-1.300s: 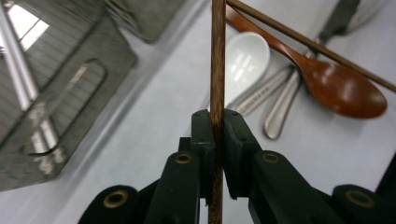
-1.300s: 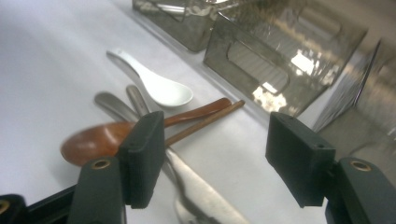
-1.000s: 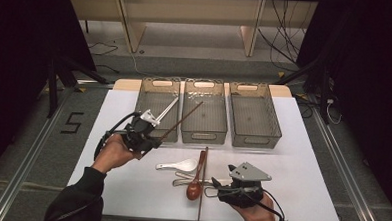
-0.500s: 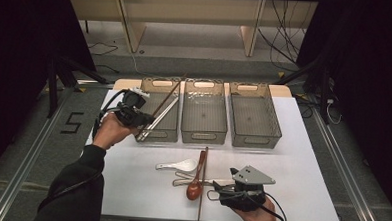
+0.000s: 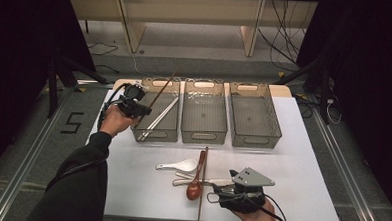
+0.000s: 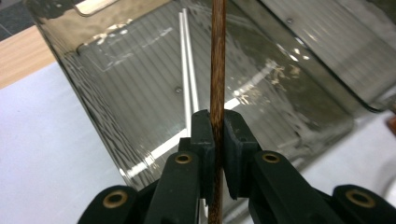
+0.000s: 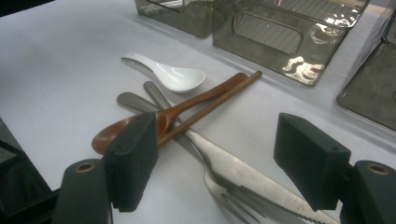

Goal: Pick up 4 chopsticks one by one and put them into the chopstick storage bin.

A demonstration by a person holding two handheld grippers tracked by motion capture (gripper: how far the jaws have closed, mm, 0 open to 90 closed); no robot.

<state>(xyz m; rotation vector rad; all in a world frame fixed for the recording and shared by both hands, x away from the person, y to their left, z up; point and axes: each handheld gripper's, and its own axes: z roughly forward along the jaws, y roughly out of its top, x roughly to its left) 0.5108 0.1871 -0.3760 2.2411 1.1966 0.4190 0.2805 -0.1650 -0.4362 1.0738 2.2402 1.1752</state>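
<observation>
Clamping a brown chopstick [image 6: 217,70], left tool [image 6: 218,135]; right tool [image 7: 215,161] wide apart, just opening, empty.

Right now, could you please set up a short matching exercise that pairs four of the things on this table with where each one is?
Things:
1. brown chopstick
2. white chopsticks
3. white spoon
4. table knife

Places:
A. lying inside the left bin
B. on the table, between the open jaws of the right gripper
C. clamped in the left gripper, above the left bin
D. on the table, next to the wooden spoon, nearer the bins

Pairs: 1-C, 2-A, 3-D, 4-B
</observation>
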